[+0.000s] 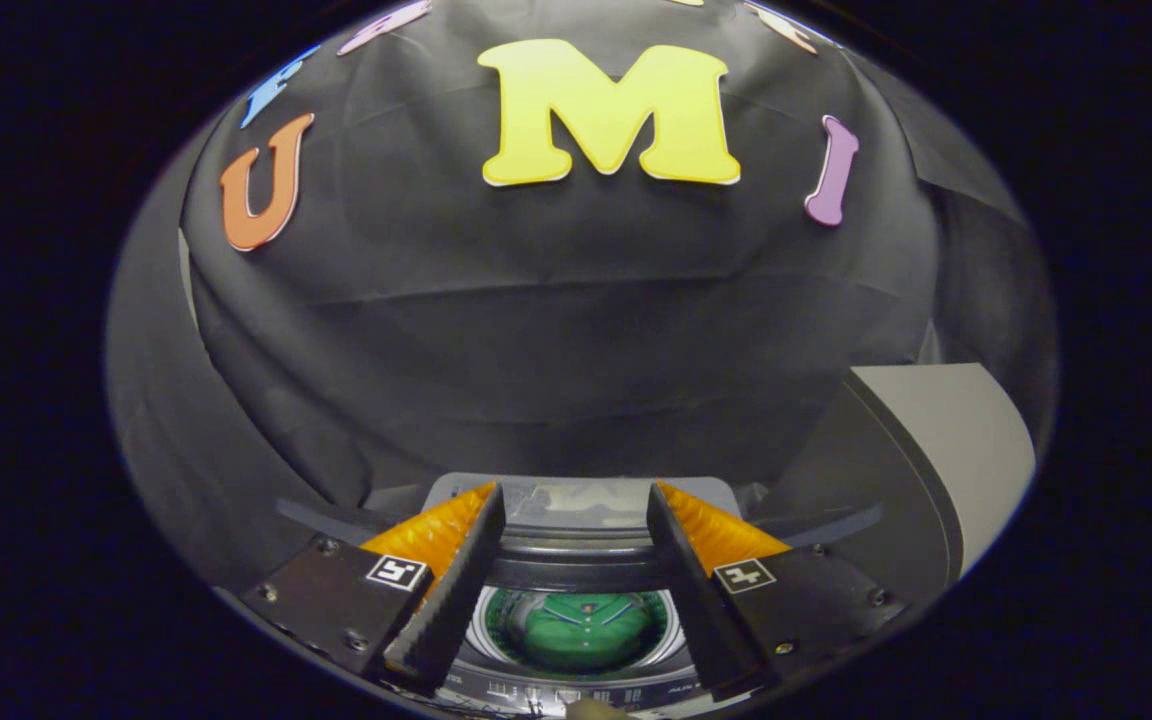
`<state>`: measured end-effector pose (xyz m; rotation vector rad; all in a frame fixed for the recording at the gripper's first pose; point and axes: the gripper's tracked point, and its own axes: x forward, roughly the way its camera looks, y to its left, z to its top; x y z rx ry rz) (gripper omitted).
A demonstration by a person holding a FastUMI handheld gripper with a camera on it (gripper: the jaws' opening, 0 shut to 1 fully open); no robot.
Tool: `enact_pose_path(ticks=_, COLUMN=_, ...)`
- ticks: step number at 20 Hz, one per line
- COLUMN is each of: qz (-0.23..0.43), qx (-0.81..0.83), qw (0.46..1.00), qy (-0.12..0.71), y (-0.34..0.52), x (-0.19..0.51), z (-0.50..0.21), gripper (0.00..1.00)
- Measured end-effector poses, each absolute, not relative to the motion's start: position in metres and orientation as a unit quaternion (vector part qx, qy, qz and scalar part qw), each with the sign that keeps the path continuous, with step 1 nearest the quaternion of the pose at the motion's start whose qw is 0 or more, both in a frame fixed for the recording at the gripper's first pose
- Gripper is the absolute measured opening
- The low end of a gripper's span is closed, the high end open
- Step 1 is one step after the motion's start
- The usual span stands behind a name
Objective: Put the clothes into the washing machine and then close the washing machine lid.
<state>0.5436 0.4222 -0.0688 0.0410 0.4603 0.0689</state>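
Black cloth wall backs washing machine (576,520); claw (576,510) open.

The washer (576,680) is holding a green garment (581,630) in its drum, showing between the gripper's (576,545) spread, empty fingers.

Lighting is falling evenly from above and in front, leaving the cloth wall dim and matte, with soft creases showing. Fisheye distortion is bowing straight lines strongly toward the rim. A pale panel (946,440) is catching the brightest light. The green garment (581,630) is appearing sharp; nearest parts are softening slightly.
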Motion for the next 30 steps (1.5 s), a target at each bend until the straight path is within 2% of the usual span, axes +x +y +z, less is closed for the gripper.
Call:
enact_pose_path(ticks=8, qz=0.055, qx=0.014, qw=0.963, qy=0.264, y=0.423, x=0.497, z=-0.110, gripper=0.89)
enact_pose_path(ticks=17, qz=0.065, qx=0.009, qw=0.959, qy=0.276, y=0.418, x=0.471, z=-0.112, gripper=0.89)
enact_pose_path(ticks=22, qz=0.081, qx=0.011, qw=0.965, qy=0.248, y=0.401, x=0.433, z=-0.089, gripper=0.89)
enact_pose_path(ticks=30, qz=0.109, qx=0.026, qw=0.985, qy=0.134, y=0.334, x=0.329, z=-0.008, gripper=0.89)
